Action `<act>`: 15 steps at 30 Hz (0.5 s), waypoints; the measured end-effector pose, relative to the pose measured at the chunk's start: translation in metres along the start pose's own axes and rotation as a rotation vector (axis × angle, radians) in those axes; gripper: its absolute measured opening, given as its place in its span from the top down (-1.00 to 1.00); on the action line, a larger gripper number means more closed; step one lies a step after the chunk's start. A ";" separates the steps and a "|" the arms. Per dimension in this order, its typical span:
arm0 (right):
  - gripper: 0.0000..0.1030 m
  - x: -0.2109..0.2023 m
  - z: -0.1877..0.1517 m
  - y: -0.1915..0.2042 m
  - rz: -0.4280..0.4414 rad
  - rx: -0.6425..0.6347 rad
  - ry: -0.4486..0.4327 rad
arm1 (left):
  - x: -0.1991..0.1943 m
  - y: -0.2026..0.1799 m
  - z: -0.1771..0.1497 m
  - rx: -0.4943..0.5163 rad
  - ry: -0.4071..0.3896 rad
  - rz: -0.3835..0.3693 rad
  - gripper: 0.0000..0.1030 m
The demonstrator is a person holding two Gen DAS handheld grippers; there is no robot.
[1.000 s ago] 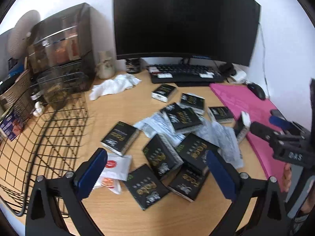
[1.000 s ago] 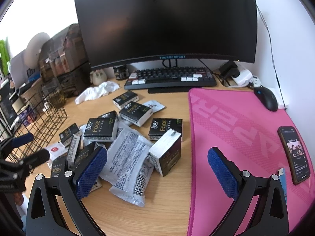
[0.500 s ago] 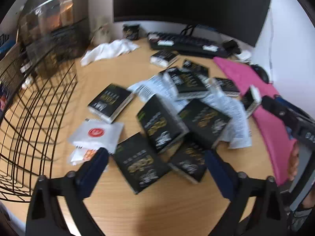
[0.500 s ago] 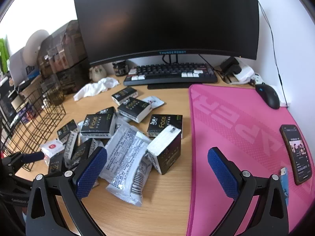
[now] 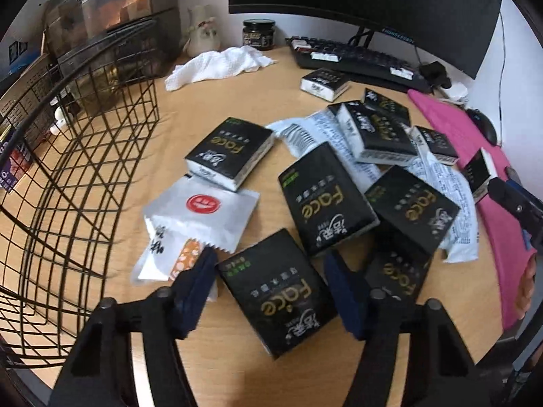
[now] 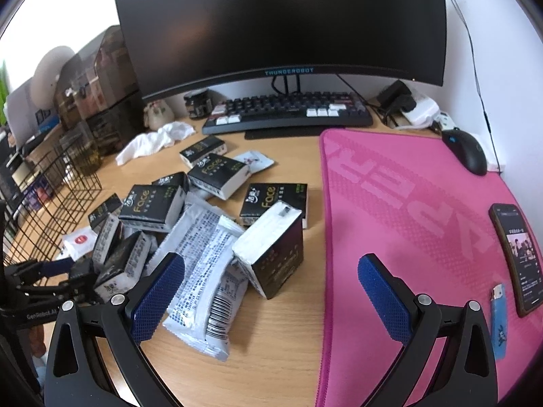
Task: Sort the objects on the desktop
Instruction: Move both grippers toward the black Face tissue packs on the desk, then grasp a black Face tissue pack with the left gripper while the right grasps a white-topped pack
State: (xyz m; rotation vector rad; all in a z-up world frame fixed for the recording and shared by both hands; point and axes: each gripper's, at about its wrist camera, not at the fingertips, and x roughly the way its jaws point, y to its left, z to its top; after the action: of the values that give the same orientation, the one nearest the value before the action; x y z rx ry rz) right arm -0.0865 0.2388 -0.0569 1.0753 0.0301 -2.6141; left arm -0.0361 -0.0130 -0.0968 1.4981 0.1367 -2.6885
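Several black "Face" tissue packs lie in a loose heap on the wooden desk, mixed with white printed packets (image 6: 203, 264) and a white sachet with a red mark (image 5: 203, 210). My left gripper (image 5: 269, 271) points steeply down over the nearest black pack (image 5: 281, 291). Its jaws are closing with that pack between them, the blue pads close beside its long edges. From the right wrist view the left gripper (image 6: 73, 276) shows at the heap's left end. My right gripper (image 6: 271, 264) hangs open behind a pack standing on edge (image 6: 275, 254), holding nothing.
A black wire basket (image 5: 68, 169) stands left of the heap. A pink mat (image 6: 407, 220) on the right carries a phone (image 6: 519, 254), a blue lighter (image 6: 498, 318) and a mouse (image 6: 468, 151). A keyboard (image 6: 288, 112), monitor (image 6: 278, 23), jar (image 5: 258, 34) and white cloth (image 5: 217, 66) sit behind.
My left gripper has dropped and tilted down onto the heap, and its jaws have narrowed around the nearest black pack. The right gripper has sunk only slightly.
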 end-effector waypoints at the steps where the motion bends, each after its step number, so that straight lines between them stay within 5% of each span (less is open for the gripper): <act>1: -1.00 0.002 0.000 0.000 0.002 -0.001 0.003 | 0.000 0.000 0.000 0.004 0.002 0.002 -0.35; 10: -1.00 0.001 0.003 -0.009 -0.029 0.005 -0.006 | 0.007 -0.011 -0.002 0.041 -0.006 0.014 -0.39; 15: -1.00 0.003 0.011 -0.016 -0.050 0.030 -0.012 | 0.005 -0.008 0.000 0.046 0.011 -0.005 -0.19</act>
State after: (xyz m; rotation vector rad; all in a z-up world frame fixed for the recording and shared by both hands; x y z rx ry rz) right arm -0.1004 0.2521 -0.0529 1.0819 0.0148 -2.6741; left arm -0.0398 -0.0049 -0.1004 1.5270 0.0793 -2.7059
